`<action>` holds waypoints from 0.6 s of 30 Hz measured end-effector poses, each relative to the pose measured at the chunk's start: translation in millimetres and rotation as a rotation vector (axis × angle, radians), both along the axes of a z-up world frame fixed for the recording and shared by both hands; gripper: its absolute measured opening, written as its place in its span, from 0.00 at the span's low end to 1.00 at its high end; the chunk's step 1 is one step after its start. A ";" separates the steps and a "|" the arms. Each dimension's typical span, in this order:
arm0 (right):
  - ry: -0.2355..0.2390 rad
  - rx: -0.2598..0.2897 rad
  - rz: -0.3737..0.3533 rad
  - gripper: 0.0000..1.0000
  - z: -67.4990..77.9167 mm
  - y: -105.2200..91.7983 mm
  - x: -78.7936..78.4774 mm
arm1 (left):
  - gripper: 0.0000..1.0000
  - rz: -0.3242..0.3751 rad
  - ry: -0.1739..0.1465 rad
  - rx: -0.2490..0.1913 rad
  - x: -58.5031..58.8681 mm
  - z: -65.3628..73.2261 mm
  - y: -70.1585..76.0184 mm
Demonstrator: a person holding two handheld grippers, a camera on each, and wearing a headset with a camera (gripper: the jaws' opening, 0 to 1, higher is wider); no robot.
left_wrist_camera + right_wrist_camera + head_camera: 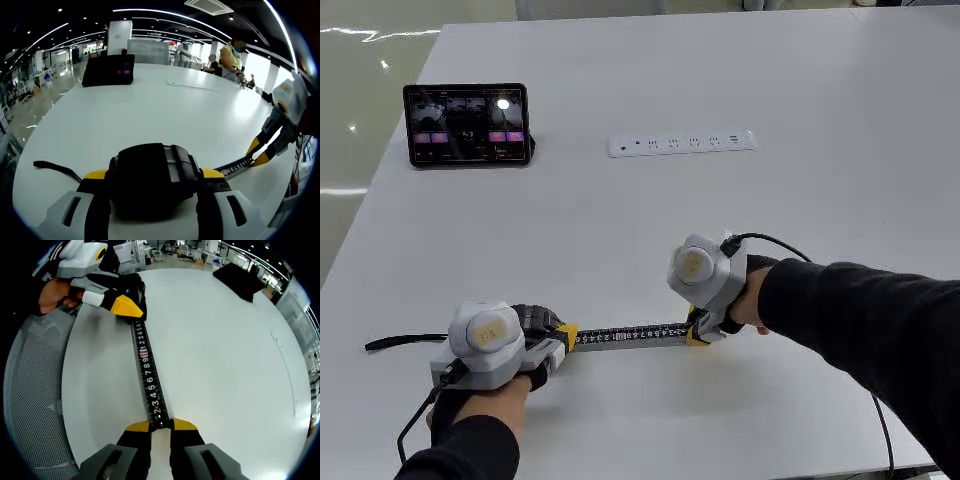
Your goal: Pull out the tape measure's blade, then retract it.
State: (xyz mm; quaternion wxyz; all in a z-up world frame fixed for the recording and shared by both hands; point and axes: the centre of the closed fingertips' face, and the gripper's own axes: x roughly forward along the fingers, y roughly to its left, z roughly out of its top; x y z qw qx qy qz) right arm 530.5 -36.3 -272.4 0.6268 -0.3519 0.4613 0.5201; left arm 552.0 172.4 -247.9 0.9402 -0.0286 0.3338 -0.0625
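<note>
Tape measure (pixel 535 322) sits at the lower left of the head view, its black case resting on the white surface (pixel 620 230) and clamped between the left tongs (pixel 560 340). The blade (pixel 630 335) runs out flat to the right, numbers up, to the lower centre of the frame. There the right tongs (pixel 700 333) are pinched together on its tip. A dark strap (pixel 405 342) trails left from the case. Further up the frame lie a tablet (pixel 468 123) at the upper left and a white power strip (pixel 682 143) near the top centre, well apart from the work.
</note>
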 end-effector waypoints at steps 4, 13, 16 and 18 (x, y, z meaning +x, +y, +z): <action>-0.006 0.006 0.001 0.09 -0.2 1.1 -1.1 | 0.66 -0.001 0.001 0.000 -0.2 -0.2 -0.1; -0.008 0.009 0.000 0.09 -0.3 4.6 -1.4 | 0.66 0.000 0.003 -0.001 0.0 -0.7 -0.3; -0.007 0.007 -0.001 0.09 -0.2 5.0 -1.7 | 0.66 0.000 0.003 -0.001 0.2 -0.7 -0.2; -0.009 0.007 0.005 0.09 -0.1 6.1 -1.8 | 0.66 0.000 0.004 -0.002 0.3 -0.7 -0.2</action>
